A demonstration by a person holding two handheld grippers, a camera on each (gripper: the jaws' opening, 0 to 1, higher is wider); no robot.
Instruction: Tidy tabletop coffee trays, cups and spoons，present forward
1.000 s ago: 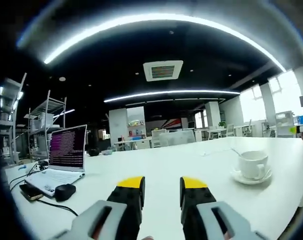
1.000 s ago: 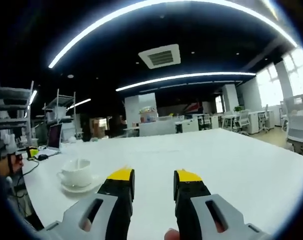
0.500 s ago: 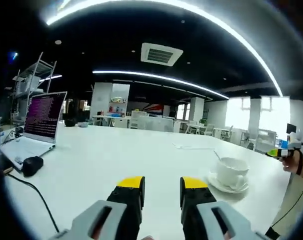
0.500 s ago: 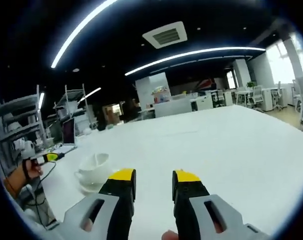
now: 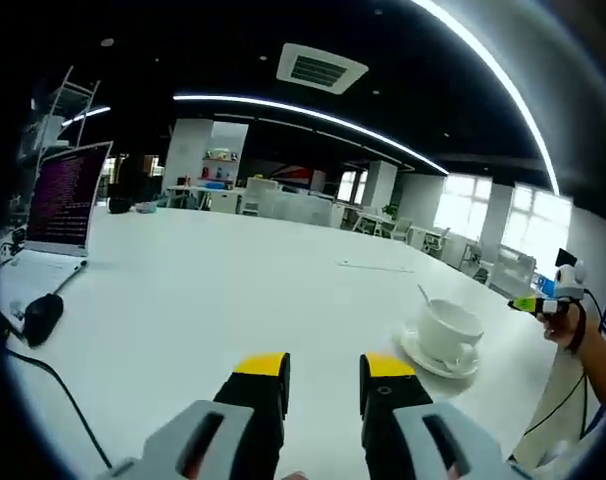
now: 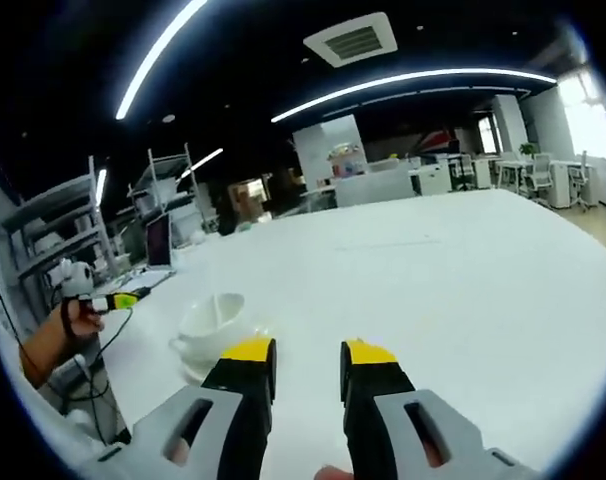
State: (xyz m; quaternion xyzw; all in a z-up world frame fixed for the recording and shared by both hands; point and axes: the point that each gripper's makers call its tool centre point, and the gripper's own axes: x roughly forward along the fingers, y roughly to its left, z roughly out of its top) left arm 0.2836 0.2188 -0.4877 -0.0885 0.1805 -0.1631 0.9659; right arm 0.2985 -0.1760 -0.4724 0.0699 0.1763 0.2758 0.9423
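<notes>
Both the left gripper [image 5: 325, 372] and right gripper [image 6: 308, 357] have grey slotted bodies with black, yellow-tipped jaws.

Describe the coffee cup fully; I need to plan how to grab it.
The white coffee cup looks like glossy ceramic and stands upright on a matching white saucer on the white table. A spoon leans inside, its handle rising above the rim. In the right gripper view the cup sits just left of the jaws, untouched by either gripper.

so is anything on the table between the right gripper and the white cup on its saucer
Nothing visible does. The white ceramic cup sits on its white saucer just left of the right gripper, whose jaws stand open and empty, with bare white table around them.
</notes>
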